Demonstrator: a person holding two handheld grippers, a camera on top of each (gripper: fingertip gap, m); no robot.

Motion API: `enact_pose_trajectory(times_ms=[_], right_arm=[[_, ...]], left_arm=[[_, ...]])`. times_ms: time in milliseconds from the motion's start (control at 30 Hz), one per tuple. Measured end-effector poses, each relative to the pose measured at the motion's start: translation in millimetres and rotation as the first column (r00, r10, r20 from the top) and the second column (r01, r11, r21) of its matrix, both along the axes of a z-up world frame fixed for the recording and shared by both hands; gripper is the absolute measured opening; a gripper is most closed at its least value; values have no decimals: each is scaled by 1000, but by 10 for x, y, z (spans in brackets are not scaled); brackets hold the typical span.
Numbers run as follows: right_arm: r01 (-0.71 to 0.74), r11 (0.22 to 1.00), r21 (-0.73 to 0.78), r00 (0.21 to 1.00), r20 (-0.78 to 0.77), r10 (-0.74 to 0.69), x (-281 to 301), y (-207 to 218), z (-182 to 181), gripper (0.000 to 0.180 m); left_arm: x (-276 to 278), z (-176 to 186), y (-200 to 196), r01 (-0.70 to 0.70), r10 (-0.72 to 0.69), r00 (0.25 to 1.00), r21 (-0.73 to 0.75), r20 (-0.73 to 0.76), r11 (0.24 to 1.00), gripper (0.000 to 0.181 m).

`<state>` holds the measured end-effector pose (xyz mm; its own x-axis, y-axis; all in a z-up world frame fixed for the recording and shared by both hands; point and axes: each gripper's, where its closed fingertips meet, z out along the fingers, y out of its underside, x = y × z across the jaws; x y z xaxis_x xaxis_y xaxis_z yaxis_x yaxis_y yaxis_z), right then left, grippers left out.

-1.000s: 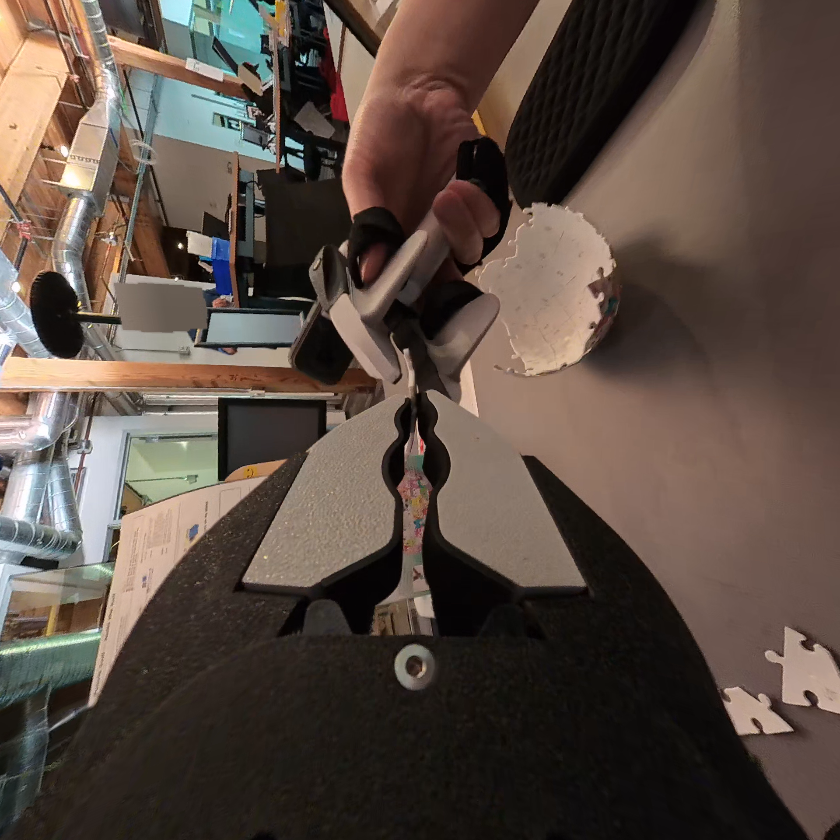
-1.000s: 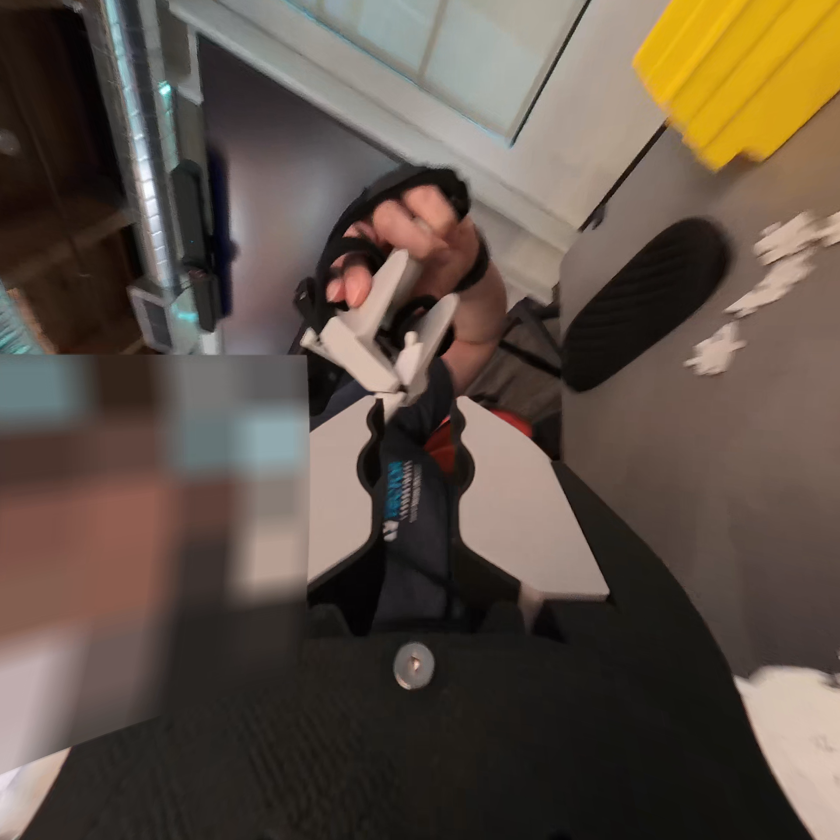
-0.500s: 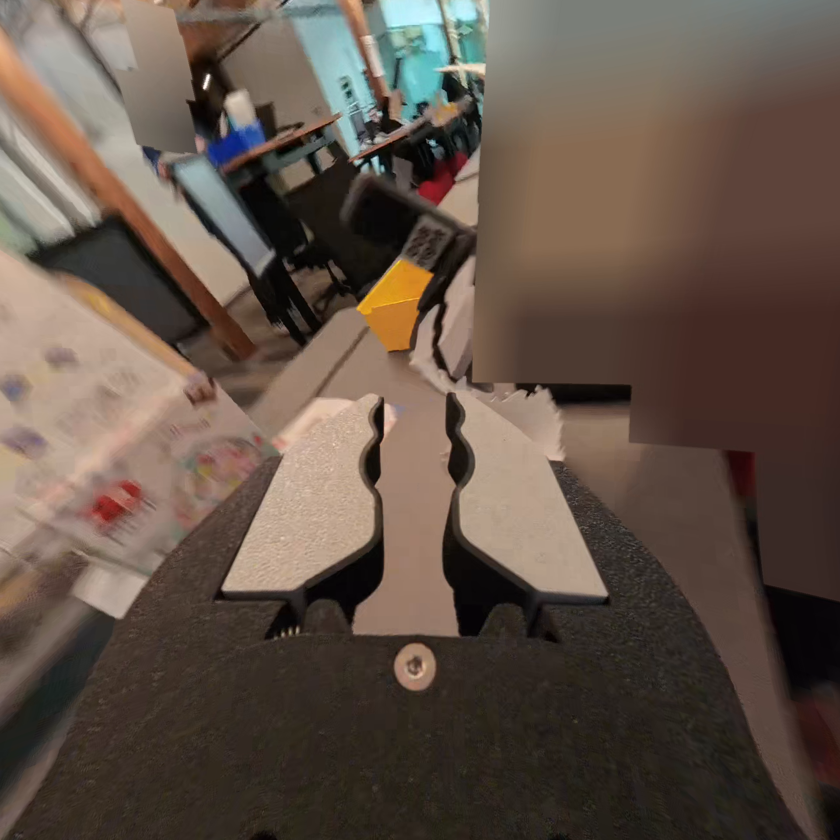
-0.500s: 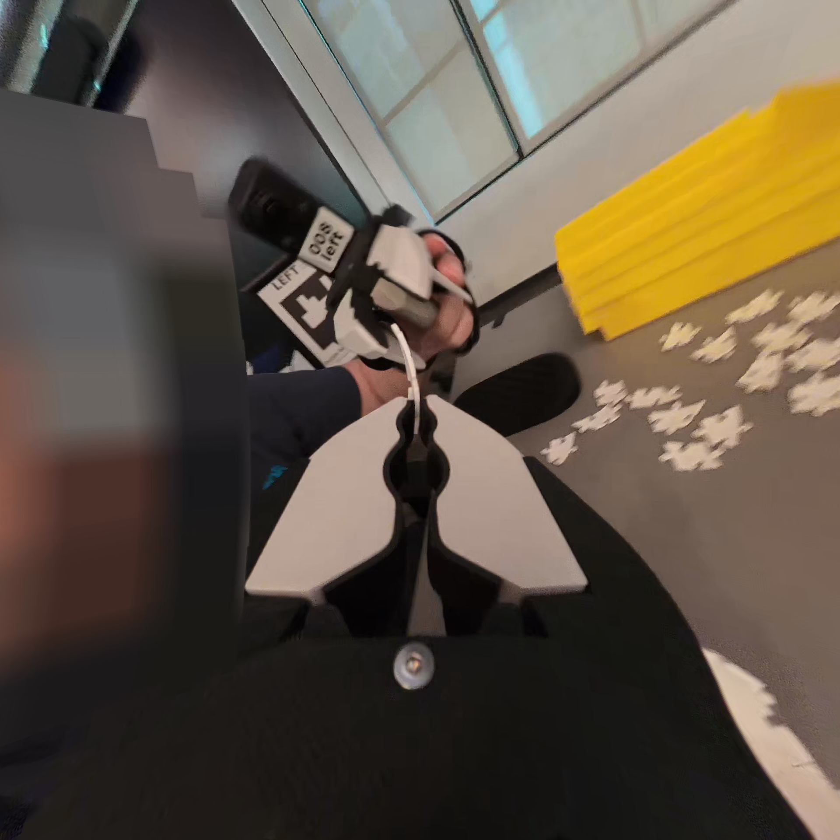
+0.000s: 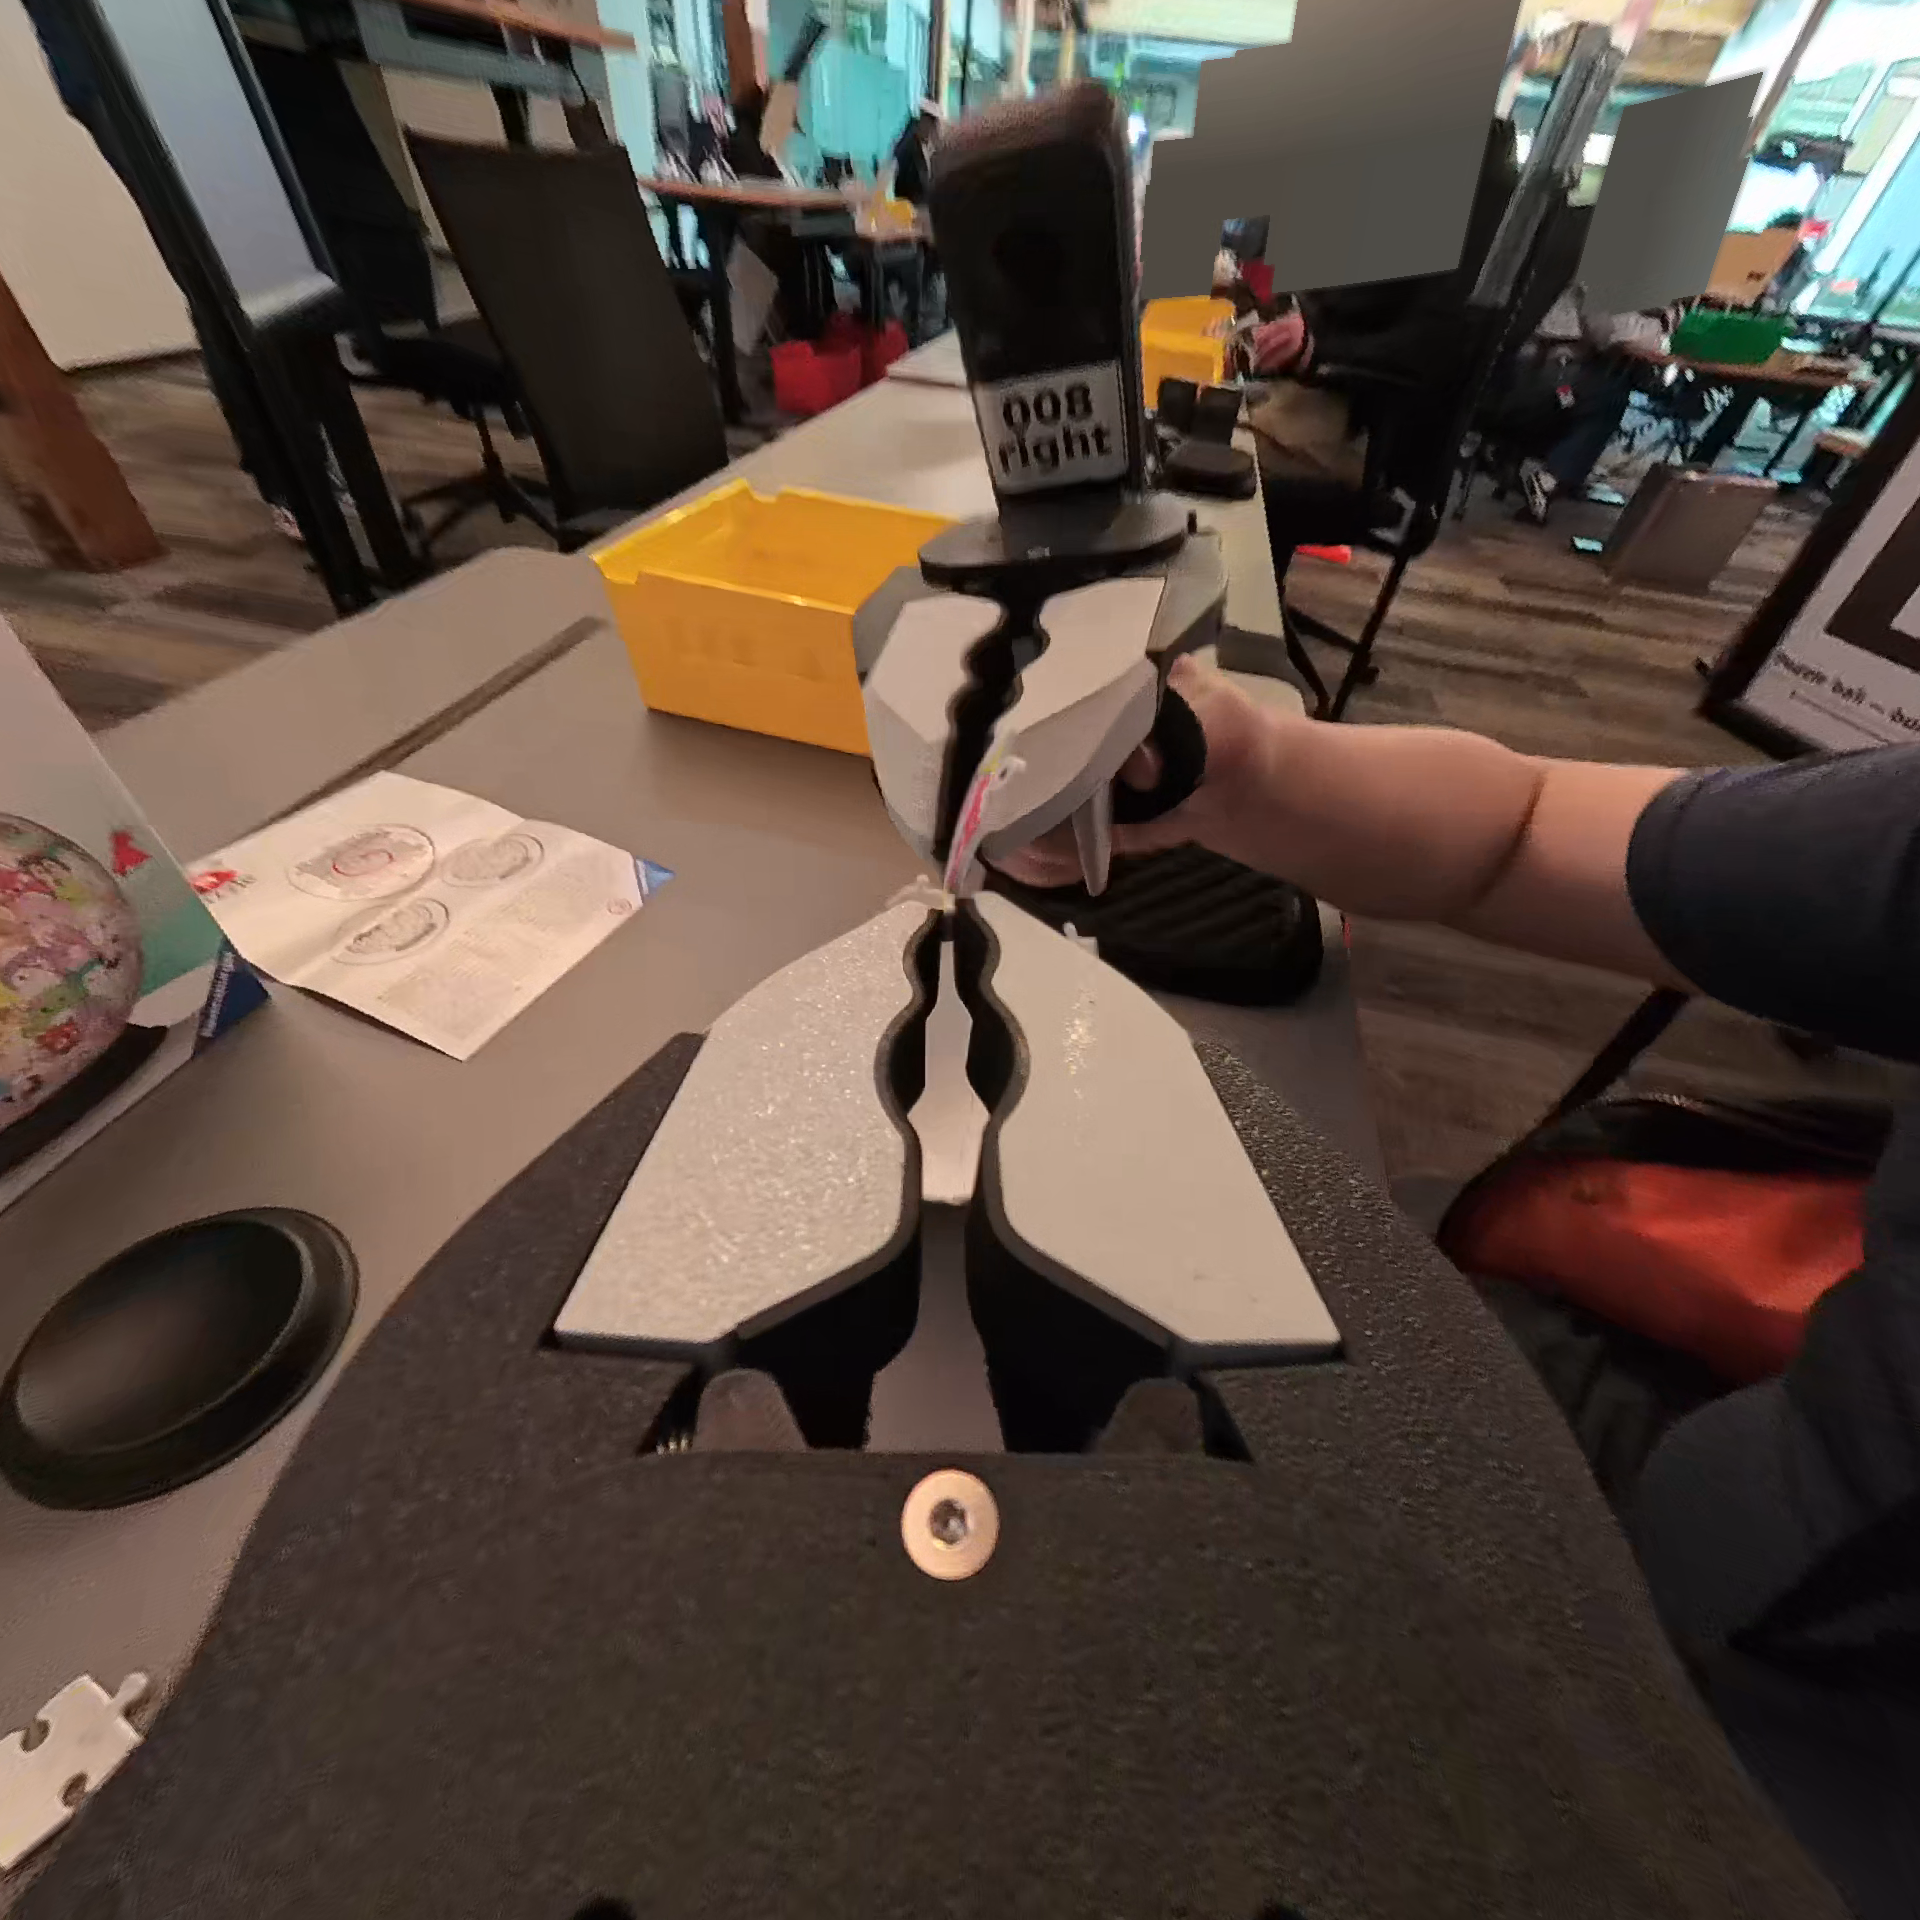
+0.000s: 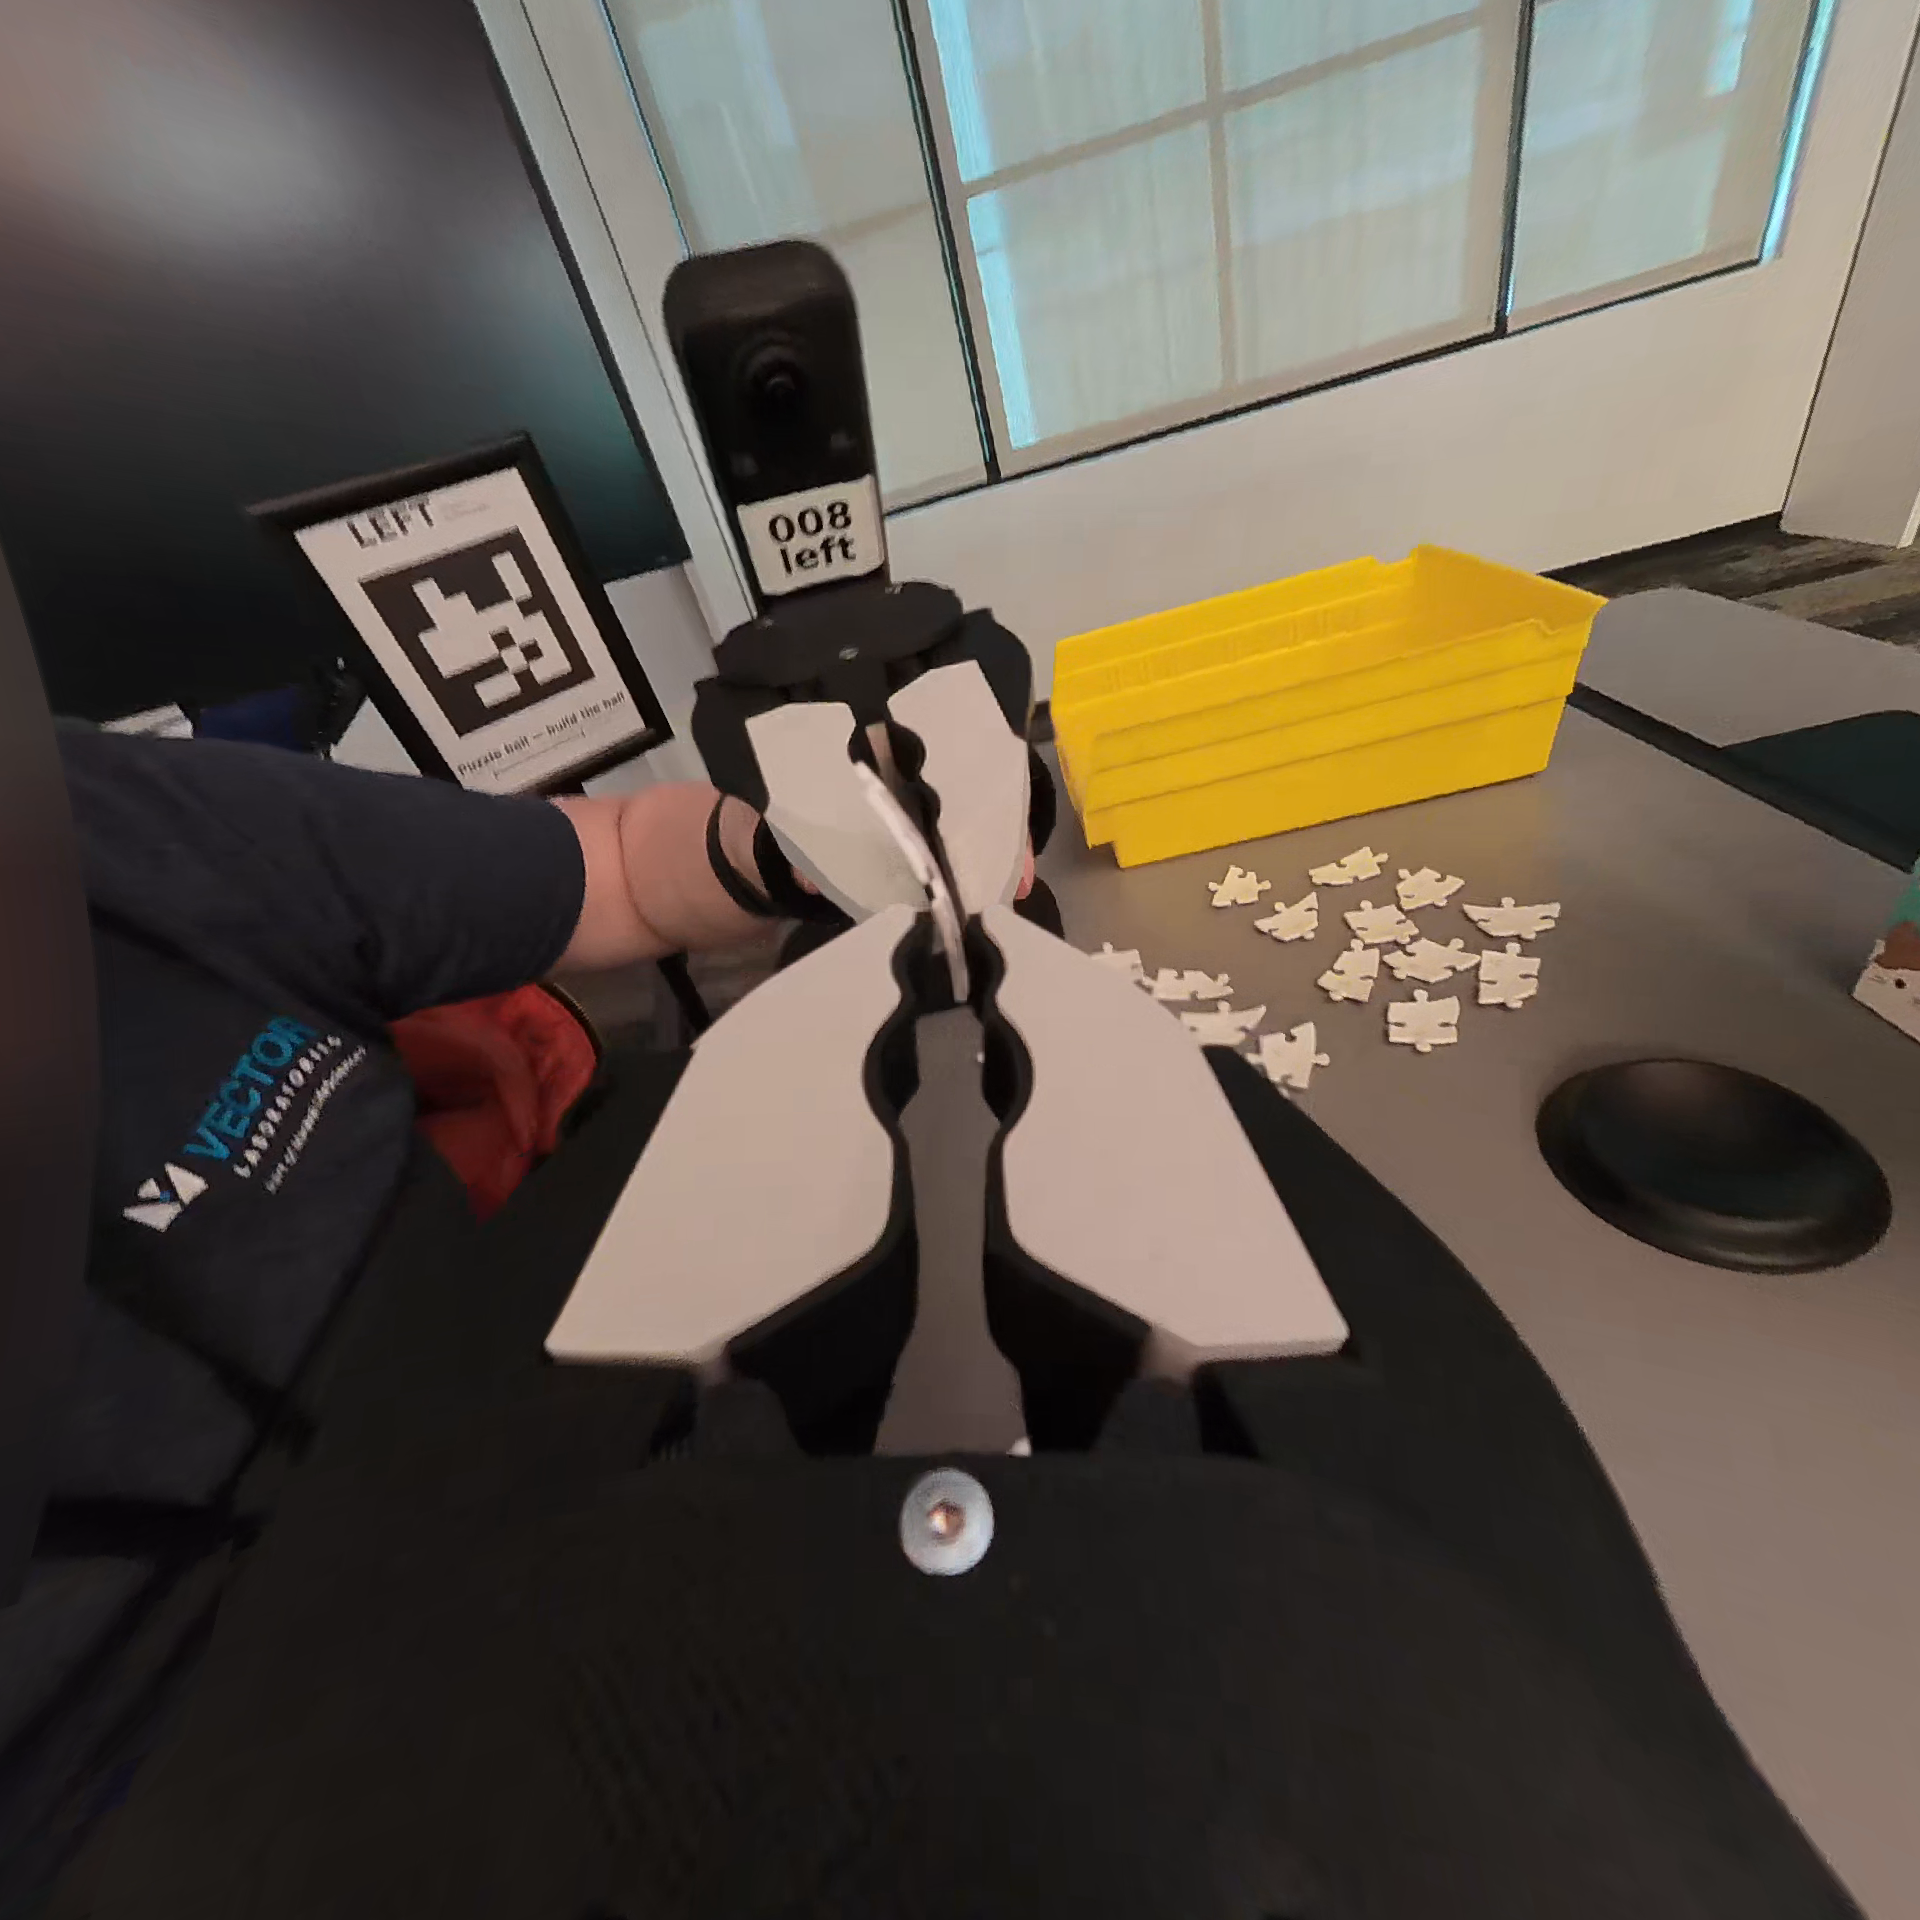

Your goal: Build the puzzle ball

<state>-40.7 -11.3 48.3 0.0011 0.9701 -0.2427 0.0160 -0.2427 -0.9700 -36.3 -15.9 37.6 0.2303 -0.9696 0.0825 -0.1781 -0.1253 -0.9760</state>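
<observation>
My left gripper (image 5: 948, 914) and my right gripper (image 6: 951, 925) meet tip to tip above the grey table (image 5: 582, 1049). A curved puzzle piece (image 5: 982, 800), coloured on one face and white on the other, runs from one pair of jaws into the other. My left fingertips are shut on its end, where a small white tab pokes out. In the right wrist view the piece (image 6: 894, 821) sits deep between the left gripper's (image 6: 935, 894) fingers. My right gripper (image 5: 954, 868) stands slightly open around the piece, with a dark gap beside it.
A yellow bin (image 6: 1320, 707) stands at the back, with several loose white pieces (image 6: 1392, 956) in front of it. A black round stand (image 6: 1714, 1164), an instruction sheet (image 5: 426, 904) and the puzzle box (image 5: 62, 935) lie on the table. A framed marker sign (image 6: 468, 623) stands at the left. My left and right fingertips are right by each other.
A second ago my left gripper held the piece and the right was open. Then the right shut on it and the left opened. Now the left has shut on it again and the right has loosened.
</observation>
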Motion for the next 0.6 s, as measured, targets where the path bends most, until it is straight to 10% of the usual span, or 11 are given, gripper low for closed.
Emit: enact_pose_trajectory(times_ms=[100, 400, 500, 600], right_arm=[[32, 997, 77, 998, 59, -36, 75, 89, -10, 28], [-22, 972, 234, 976, 216, -30, 38, 73, -117, 3], [54, 978, 203, 958, 266, -108, 102, 299, -175, 3], [158, 967, 198, 928, 304, -214, 296, 627, -145, 3]], left_arm=[[62, -106, 8, 30, -32, 998, -43, -48, 999, 2], [159, -260, 51, 38, -47, 993, -88, -109, 995, 3], [43, -318, 371, -147, 162, 961, 79, -226, 986, 13], [-361, -346, 933, -460, 568, 745, 347, -351, 818, 25]])
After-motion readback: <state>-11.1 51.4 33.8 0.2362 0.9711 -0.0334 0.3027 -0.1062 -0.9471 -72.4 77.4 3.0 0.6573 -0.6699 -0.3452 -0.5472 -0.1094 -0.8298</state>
